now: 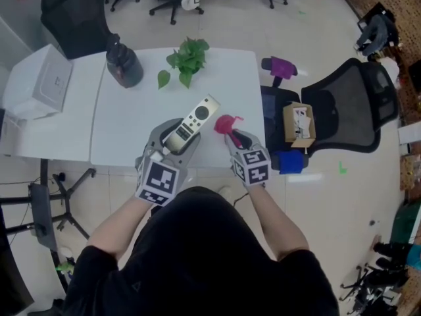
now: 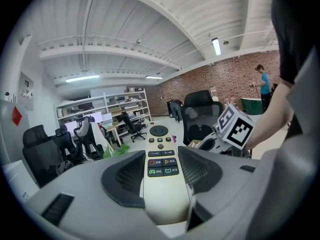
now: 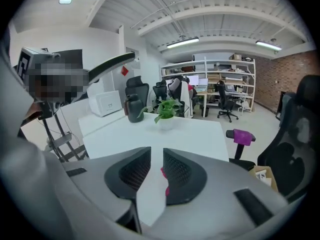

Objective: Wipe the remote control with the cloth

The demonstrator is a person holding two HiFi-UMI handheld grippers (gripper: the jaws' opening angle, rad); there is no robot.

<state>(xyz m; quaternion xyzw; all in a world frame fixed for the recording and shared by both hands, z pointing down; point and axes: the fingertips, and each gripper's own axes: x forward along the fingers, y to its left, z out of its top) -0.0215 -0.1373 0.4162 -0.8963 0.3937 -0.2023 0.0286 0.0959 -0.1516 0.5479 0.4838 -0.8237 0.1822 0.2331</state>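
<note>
At the near edge of the white bench [image 1: 125,130], my left tool [image 2: 161,170] is clenched on the remote [image 1: 195,120]. Its pads press the two long sides of the lower half, so the button end sticks out far and to the right over the bench top. Just right of that end lies the cloth [image 1: 225,124], a small crumpled pink bundle; I cannot tell whether it touches the remote. My right tool [image 3: 156,171] sits at the cloth's near side, released. Its jaws stand a little apart with bare bench showing through the gap, and pink slivers of cloth show along the inner edge of the right jaw.

The bench's near edge runs under both tools, and its right edge is close beside the cloth, with a black mesh chair [image 1: 352,104] beyond. Farther off, the smooth top is bare up to a leafy plant [image 1: 187,59] and a dark jug [image 1: 123,66].

The remote is a slim cream plastic bar with a round pad and small coloured buttons. The tool pads are dark and ribbed.
</note>
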